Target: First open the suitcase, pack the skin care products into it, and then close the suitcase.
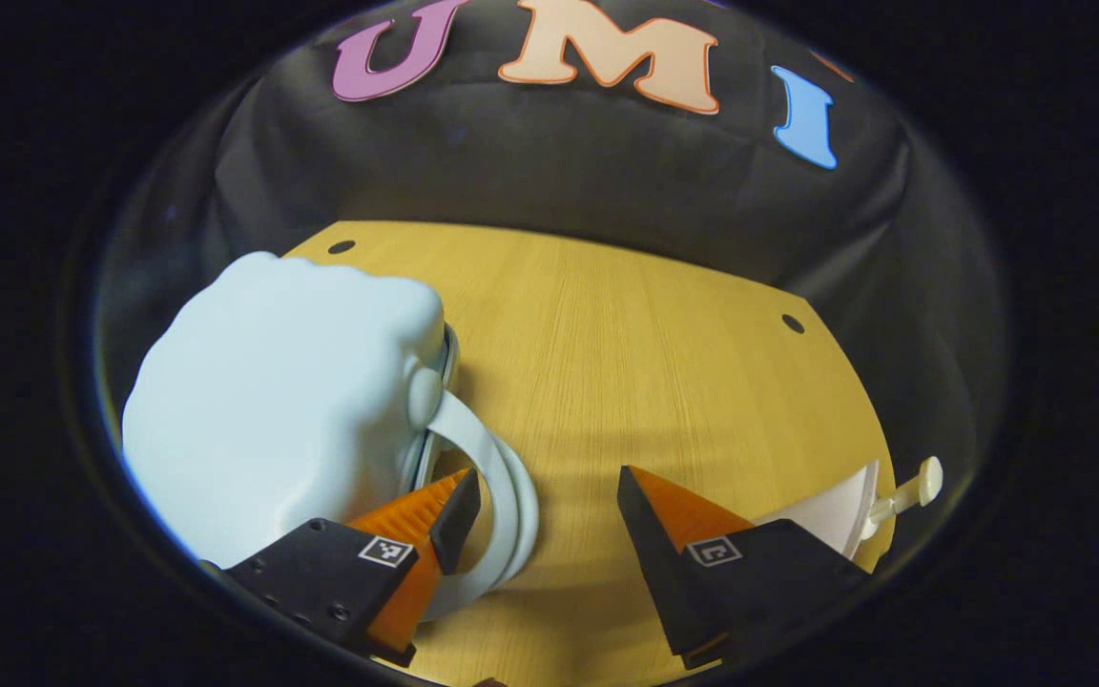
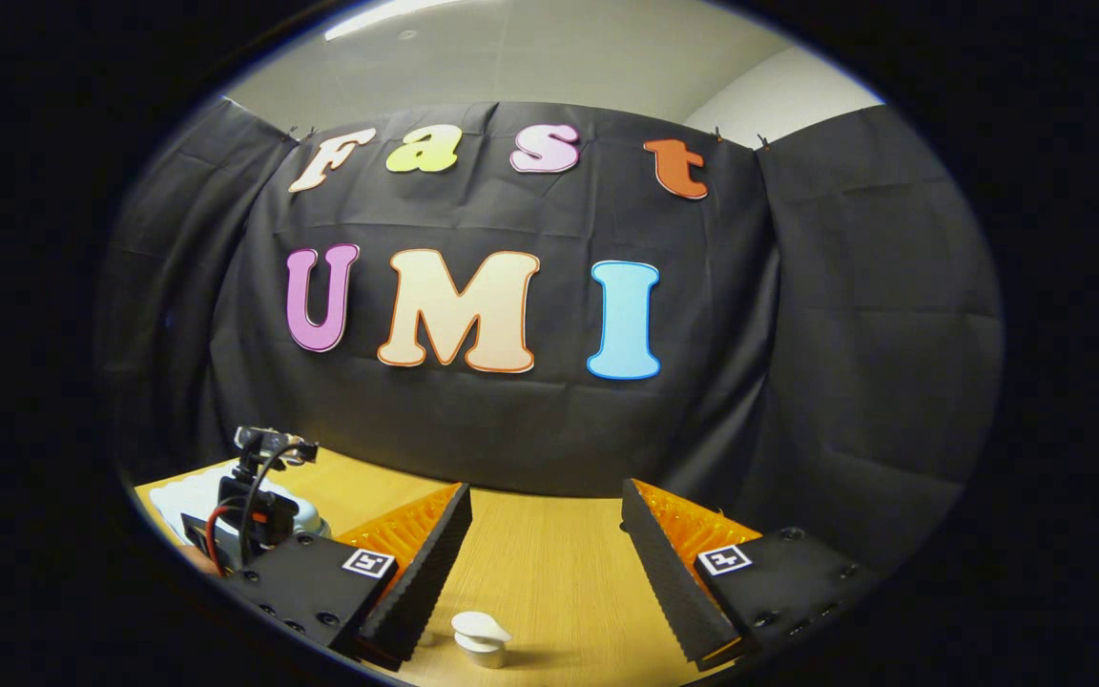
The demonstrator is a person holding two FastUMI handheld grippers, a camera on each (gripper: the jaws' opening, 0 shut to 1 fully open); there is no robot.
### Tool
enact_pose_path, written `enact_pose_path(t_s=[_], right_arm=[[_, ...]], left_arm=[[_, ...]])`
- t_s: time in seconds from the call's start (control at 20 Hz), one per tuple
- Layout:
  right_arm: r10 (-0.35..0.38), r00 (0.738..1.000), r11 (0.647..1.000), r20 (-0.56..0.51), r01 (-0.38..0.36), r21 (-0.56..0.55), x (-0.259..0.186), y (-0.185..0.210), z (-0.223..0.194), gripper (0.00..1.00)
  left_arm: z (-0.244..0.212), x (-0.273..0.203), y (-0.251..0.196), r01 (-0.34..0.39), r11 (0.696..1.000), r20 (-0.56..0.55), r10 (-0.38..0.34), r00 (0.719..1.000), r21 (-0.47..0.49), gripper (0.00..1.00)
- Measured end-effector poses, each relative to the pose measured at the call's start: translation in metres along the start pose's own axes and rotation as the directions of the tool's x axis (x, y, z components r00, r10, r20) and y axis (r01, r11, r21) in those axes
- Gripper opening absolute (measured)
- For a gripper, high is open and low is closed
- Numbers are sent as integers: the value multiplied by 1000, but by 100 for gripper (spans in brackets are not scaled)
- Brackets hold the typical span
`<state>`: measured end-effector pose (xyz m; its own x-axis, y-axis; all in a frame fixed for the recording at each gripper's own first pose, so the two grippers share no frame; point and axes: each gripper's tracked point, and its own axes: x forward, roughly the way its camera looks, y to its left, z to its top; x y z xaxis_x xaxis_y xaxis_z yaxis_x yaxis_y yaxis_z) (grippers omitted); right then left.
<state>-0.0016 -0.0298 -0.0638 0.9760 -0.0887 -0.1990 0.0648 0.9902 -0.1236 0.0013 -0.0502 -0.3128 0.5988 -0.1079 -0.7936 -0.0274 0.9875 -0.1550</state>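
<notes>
**Pale blue suitcase closed, both grippers spread**

Pale blue and smooth, the suitcase point(image 1: 278, 405) lies closed on the wooden table point(image 1: 664, 363), at the left of the left gripper view. Its curved handle point(image 1: 502, 496) loops out from the near edge toward the middle of the table. The left gripper point(image 1: 545, 506) is angled down at the table beside the case with its fingers spread wide; one fingertip point(image 1: 454, 510) lies over the handle loop, though contact cannot be judged, and the other finger is over bare wood. At the right edge of that view, partly hidden behind the gripper body, stands a white pump bottle point(image 1: 869, 506) with its nozzle pointing right.

In the right gripper view, the right gripper point(image 2: 545, 544) is held level, facing the black cloth wall point(image 2: 798, 382), its fingers also wide apart and empty. Between them, low on the table, sits a white pump top point(image 2: 481, 637). At the far left the other gripper point(image 2: 259, 506), with red and black cables, is over the suitcase.
</notes>
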Motion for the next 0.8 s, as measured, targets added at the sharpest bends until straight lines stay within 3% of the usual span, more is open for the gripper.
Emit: enact_pose_path(t_s=[0.15, 0.25, 0.3, 0.35, 0.4, 0.45, 0.55, 0.8], right_arm=[[4, 1000, 1000, -2, -4, -4, 1, 3, -1, 99], [8, 1000, 1000, -2, -8, -6, 2, 5, -1, 99], [10, 1000, 1000, -1, -10, -6, 3, 6, -2, 99], [11, 1000, 1000, -1, -11, -5, 4, 8, -3, 99], [14, 1000, 1000, -1, -14, -2, 4, 9, -2, 99], [16, 1000, 1000, -1, -16, 0, 4, 10, -3, 99], [19, 1000, 1000, 2, -19, 2, 4, 12, -3, 99], [25, 999, 1000, 20, -25, 7, 3, 16, 1, 99]], left_arm=[[-6, 9, 5, -11, 1000, -41, 10, 999, -7, 88], [-9, 10, 3, 1, 1000, -65, -2, 998, -13, 83], [-10, 10, 10, -16, 1000, -74, 16, 997, -6, 70], [-11, 10, 18, -36, 999, -78, 36, 996, -1, 65], [-11, 11, 21, -34, 999, -83, 33, 996, -11, 36], [-9, 10, 23, -27, 999, -87, 24, 996, -30, 14], [-9, 11, 21, 4, 998, -94, -10, 995, -62, 11], [-9, 8, 20, 29, 1000, -102, -30, 994, -7, 0]])
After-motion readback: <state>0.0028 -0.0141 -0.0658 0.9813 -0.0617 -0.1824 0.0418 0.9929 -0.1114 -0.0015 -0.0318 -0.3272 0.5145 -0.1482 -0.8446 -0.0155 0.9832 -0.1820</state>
